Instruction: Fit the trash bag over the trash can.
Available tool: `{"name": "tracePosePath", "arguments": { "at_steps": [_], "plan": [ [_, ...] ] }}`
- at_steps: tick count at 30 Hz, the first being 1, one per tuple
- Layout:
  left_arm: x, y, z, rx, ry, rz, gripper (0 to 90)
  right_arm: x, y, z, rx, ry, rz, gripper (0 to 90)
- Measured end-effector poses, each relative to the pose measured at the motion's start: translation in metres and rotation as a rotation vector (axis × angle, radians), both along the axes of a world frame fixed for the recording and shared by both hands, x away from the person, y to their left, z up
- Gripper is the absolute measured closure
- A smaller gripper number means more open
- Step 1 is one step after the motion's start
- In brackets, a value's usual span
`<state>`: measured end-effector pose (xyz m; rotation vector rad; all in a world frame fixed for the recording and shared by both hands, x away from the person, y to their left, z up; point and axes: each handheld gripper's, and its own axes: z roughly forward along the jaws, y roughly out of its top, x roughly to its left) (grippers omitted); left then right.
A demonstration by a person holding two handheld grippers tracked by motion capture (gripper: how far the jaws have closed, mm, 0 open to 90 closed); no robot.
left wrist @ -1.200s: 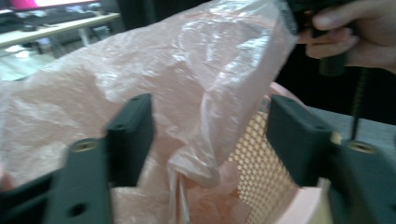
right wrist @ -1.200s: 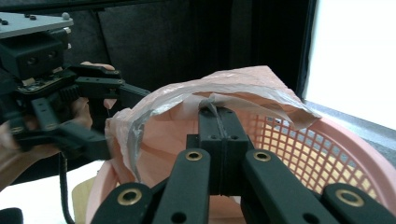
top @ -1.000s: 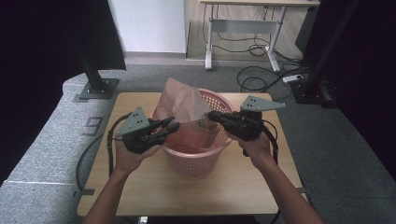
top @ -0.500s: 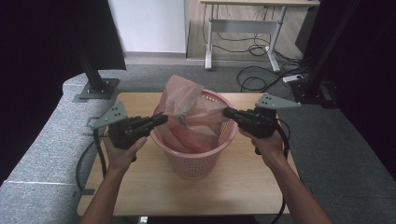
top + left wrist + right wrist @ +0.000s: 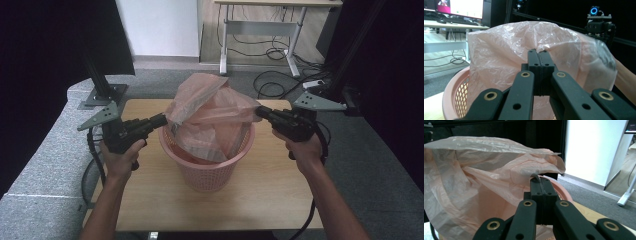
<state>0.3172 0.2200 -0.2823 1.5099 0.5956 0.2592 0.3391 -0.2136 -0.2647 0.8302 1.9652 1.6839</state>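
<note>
I hold 2 grippers over a wooden table (image 5: 150, 210), one in each hand, and both have hold of the same thin pink plastic bag (image 5: 210, 115). My left gripper (image 5: 162, 120) comes in from the left side of the pink mesh basket (image 5: 210, 172); in the left gripper view its 2 black jaws are pressed flat together with a pinch of the bag's film caught between them, the bag (image 5: 524, 42) billowing up beyond the tips. My right gripper (image 5: 260, 112) reaches in from the right side; in the right gripper view its jaws are likewise clamped tight, a thin twisted edge of the bag (image 5: 499, 170) sticking up from between them. The bag sits in the basket, its lower part down inside and its upper part drawn out between my 2 grippers above the rim. The basket stands near the middle of the table, between my forearms. A cable trails from each gripper
</note>
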Motion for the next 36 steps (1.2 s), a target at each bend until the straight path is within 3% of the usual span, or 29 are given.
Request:
{"name": "tracePosePath", "arguments": {
  "at_steps": [5,11,17,22,26,32,33,36],
  "plan": [
    [0.004,0.008,0.0,-0.035,0.032,0.004,89.9,0.002,-0.009,0.002,0.003,0.005,-0.023,89.6],
    [0.006,0.013,-0.002,-0.039,0.057,0.023,89.9,0.01,-0.019,-0.002,-0.005,0.02,-0.054,89.6],
    [0.009,0.03,-0.004,-0.09,0.09,0.031,89.9,0.016,-0.034,0.001,0.012,0.03,-0.096,89.6],
    [0.01,0.036,-0.008,-0.085,0.111,0.038,89.9,0.019,-0.041,0.001,-0.013,0.029,-0.13,89.6],
    [0.014,0.039,-0.015,-0.084,0.139,0.045,89.9,0.029,-0.047,-0.013,-0.026,0.075,-0.158,89.5],
    [0.02,0.038,-0.025,-0.053,0.173,0.055,89.8,0.055,-0.053,-0.057,0.014,0.169,-0.171,88.9],
    [0.021,0.036,-0.026,-0.046,0.174,0.058,89.8,0.057,-0.052,-0.062,0.022,0.171,-0.167,86.9],
    [0.021,0.034,-0.027,-0.035,0.175,0.052,89.8,0.059,-0.049,-0.075,0.042,0.165,-0.15,67.1]
  ]
}}
